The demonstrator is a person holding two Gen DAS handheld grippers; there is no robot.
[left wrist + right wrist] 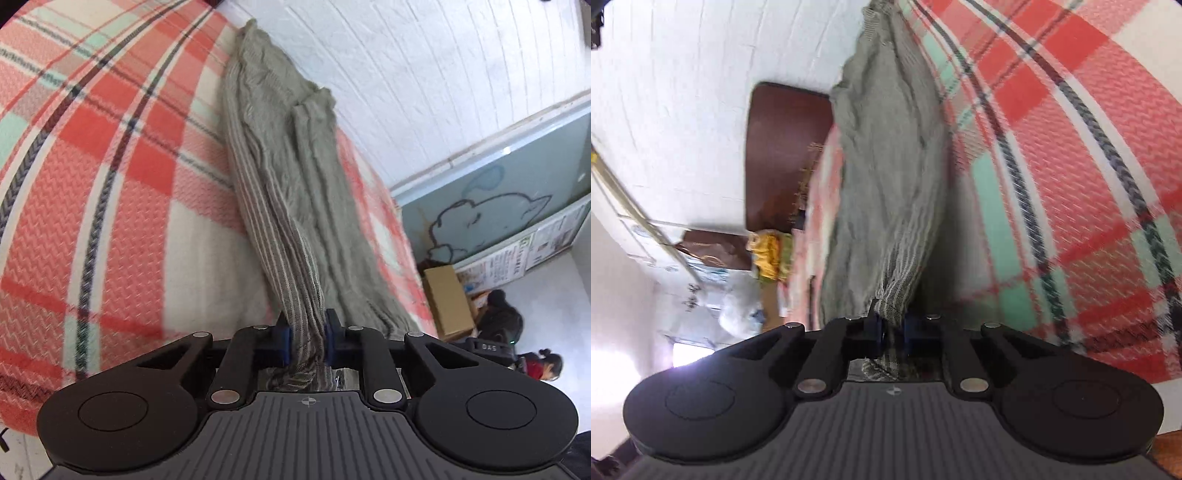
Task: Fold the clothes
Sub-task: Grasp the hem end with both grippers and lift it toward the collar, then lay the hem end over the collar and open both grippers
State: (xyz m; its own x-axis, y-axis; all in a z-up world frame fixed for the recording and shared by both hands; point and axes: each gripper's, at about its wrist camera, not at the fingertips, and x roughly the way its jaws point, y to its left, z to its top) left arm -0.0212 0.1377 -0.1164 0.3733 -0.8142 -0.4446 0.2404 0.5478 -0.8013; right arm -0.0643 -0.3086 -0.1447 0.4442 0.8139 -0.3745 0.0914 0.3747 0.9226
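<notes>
The garment [288,177] lies stretched along the edge of the bed [110,184], beside the wall [424,92]. Each end sits pinched in a claw: left claw [308,338], right claw [894,328]. A box [447,299] stands on the floor beyond the bed.

We have the left gripper [307,338] pinched tight on a bunch of the grey-green garment [291,177], blue pads pressing the cloth from both sides. Our right gripper [894,326] clamps another bunch of the same garment, both grippers angled slightly downward.
</notes>
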